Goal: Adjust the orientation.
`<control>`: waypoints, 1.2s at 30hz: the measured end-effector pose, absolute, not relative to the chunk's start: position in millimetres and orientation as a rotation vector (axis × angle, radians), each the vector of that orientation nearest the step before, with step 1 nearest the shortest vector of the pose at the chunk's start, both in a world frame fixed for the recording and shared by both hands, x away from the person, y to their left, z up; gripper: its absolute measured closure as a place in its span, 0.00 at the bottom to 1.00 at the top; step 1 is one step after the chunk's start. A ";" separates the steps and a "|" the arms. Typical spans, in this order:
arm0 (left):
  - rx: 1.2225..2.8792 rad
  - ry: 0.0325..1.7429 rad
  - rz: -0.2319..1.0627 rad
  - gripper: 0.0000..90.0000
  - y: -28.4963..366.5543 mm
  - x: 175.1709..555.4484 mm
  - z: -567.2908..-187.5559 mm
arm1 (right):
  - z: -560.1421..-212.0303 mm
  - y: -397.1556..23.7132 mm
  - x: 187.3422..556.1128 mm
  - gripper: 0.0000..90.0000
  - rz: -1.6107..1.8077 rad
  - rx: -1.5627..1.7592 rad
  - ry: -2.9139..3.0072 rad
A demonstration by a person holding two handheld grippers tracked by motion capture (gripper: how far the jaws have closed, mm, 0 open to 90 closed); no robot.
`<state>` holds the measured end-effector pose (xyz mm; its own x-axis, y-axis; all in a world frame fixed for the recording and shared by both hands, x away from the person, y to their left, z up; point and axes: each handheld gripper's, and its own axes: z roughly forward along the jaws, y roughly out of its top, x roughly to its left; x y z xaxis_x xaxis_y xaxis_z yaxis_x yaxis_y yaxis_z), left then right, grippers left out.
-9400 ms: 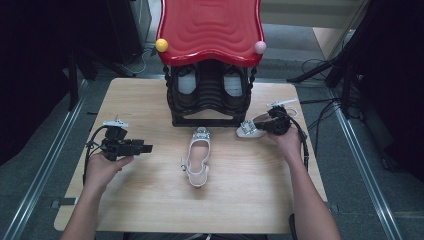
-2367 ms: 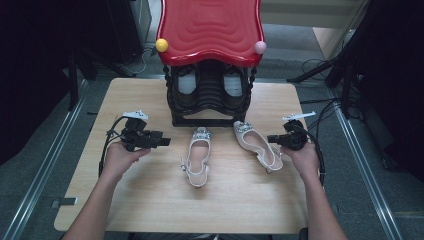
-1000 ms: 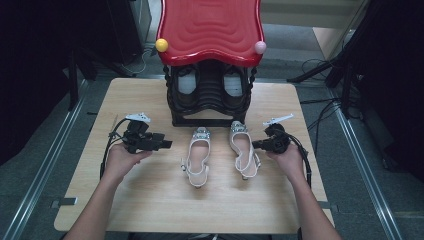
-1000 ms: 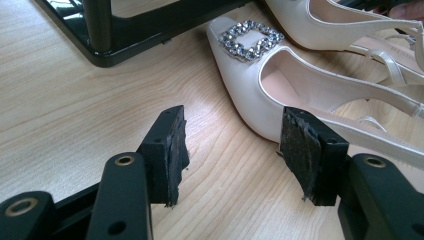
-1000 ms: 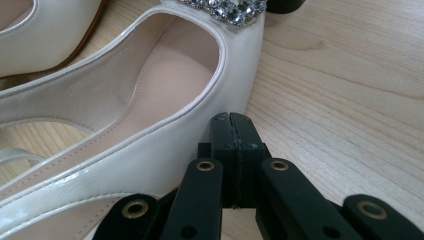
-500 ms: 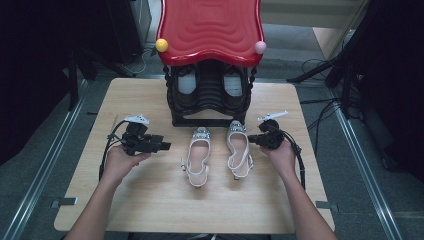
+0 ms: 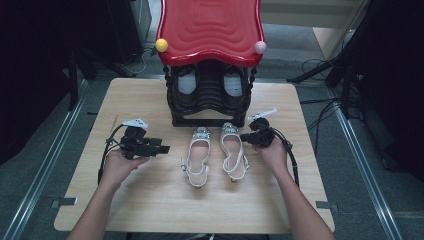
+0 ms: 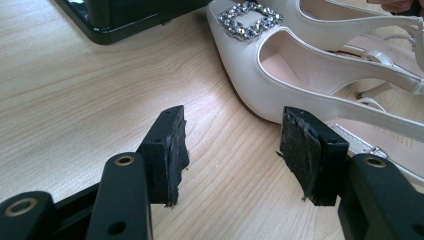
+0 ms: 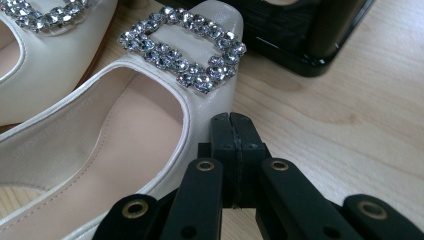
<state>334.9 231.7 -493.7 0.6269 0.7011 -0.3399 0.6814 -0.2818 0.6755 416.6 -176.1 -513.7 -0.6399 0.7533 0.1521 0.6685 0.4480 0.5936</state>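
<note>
Two white slingback shoes with rhinestone buckles lie side by side on the wooden table, toes toward the rack: the left shoe (image 7: 198, 159) and the right shoe (image 7: 233, 152). My right gripper (image 7: 243, 137) is shut with nothing between its jaws. In the right gripper view, its closed tips (image 9: 232, 131) rest against the outer side of the right shoe (image 9: 150, 125) just behind the buckle (image 9: 185, 50). My left gripper (image 7: 165, 149) is open, low over the wood left of the left shoe. The left gripper view shows its jaws (image 8: 232, 150) empty, with the left shoe (image 8: 300, 85) just beyond them.
A black shoe rack (image 7: 210, 95) with a red wavy top (image 7: 210, 27) stands at the back middle, with dark shoes inside and a yellow ball (image 7: 161, 45) and a pink ball (image 7: 260, 47) at its corners. Its base (image 9: 305, 35) lies close behind the toes. Bare wood lies in front.
The right gripper has slid left, pushing the right shoe toward the left shoe until they lie parallel and close together. The left hand has stayed in place.
</note>
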 end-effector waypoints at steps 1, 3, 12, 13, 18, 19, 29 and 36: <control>2.012 1.088 0.031 0.49 232.3 334.3 -493.8 | -513.4 -173.8 416.9 1.00 0.951 1.255 2.558; 2.008 1.088 0.030 0.49 233.3 333.3 -494.2 | -513.7 -171.3 417.8 1.00 0.953 1.264 2.558; 2.013 1.095 0.024 0.50 228.9 330.6 -497.1 | -514.9 -165.4 420.4 1.00 0.981 1.286 2.568; 2.016 1.097 0.027 0.51 227.5 330.8 -497.6 | -515.3 -164.7 420.6 1.00 0.984 1.278 2.567; 2.014 1.132 -0.021 0.61 221.8 331.9 -501.8 | -514.9 -170.9 419.0 1.00 0.996 1.271 2.601; 2.014 1.142 -0.021 0.64 221.0 332.0 -502.6 | -514.7 -173.2 418.0 1.00 1.002 1.269 2.609; 2.024 1.099 -0.084 0.95 201.1 336.1 -502.5 | -511.6 -181.1 398.1 1.00 0.992 1.221 2.657; 2.038 1.100 -0.111 0.91 193.7 340.5 -509.0 | -511.7 -175.0 395.6 1.00 0.977 1.218 2.643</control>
<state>340.5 193.7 -509.0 0.6179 0.6654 -0.4188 0.7358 -0.3017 0.6063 395.6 -175.0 -511.7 -0.6830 0.7053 0.1899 0.6592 0.4833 0.5760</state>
